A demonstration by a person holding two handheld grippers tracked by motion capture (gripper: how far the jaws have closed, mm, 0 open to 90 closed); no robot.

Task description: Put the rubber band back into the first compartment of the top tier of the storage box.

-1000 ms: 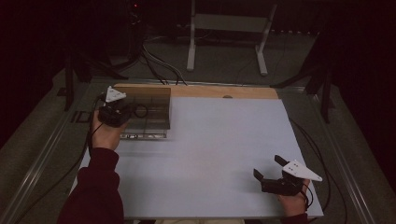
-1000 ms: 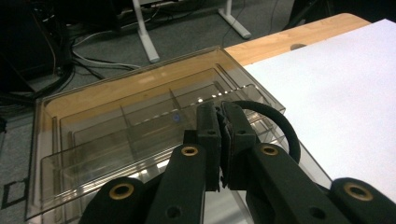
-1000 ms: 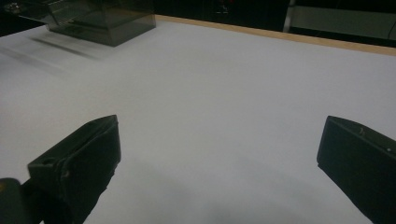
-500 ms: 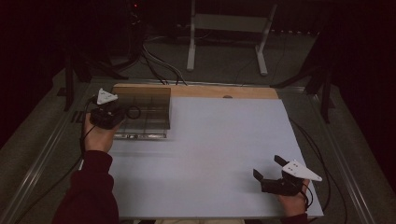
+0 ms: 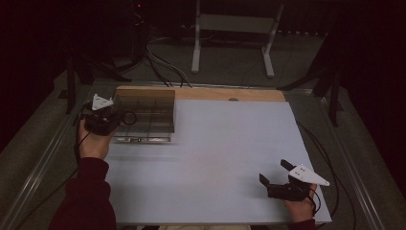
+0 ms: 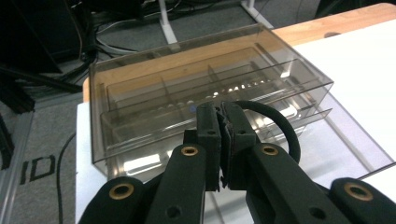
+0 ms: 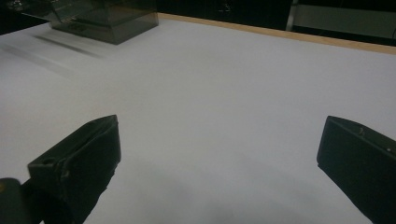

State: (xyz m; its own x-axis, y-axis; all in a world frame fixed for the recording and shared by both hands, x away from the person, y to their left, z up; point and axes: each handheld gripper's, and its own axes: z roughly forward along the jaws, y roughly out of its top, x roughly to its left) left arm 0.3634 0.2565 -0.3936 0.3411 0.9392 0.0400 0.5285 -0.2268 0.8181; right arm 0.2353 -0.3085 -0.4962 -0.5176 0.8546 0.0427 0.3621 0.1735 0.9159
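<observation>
From the high view, the left gripper [image 5: 111, 120] sits at the left end of a smoke-tinted plastic organizer box [image 5: 146, 115], which stands at the far-left corner of the white table top [image 5: 225, 158] near its wooden back edge [image 5: 230, 94]. A black ring [image 5: 128, 117] projects from the gripper's tip over the box edge, so the hand seems placed to carry that ring at the box. The right gripper [image 5: 276, 178] rests low near the front-right corner, well apart from the box, apparently parked out of the way while the left hand works.

In the left gripper view, the jaws are pressed together, pinching the black ring [image 6: 280, 126] by one side of its loop so that the rest stands free beyond the tips. The box [image 6: 187, 102] lies just ahead, its divided compartments visible through the tinted top; gripping the rim keeps the loop clear for setting down.

In the right gripper view, the jaws stand wide apart with nothing between them, over bare table [image 7: 210, 93]. The box [image 7: 107, 21] shows far off at the upper left, which suits an idle, waiting hand.
</observation>
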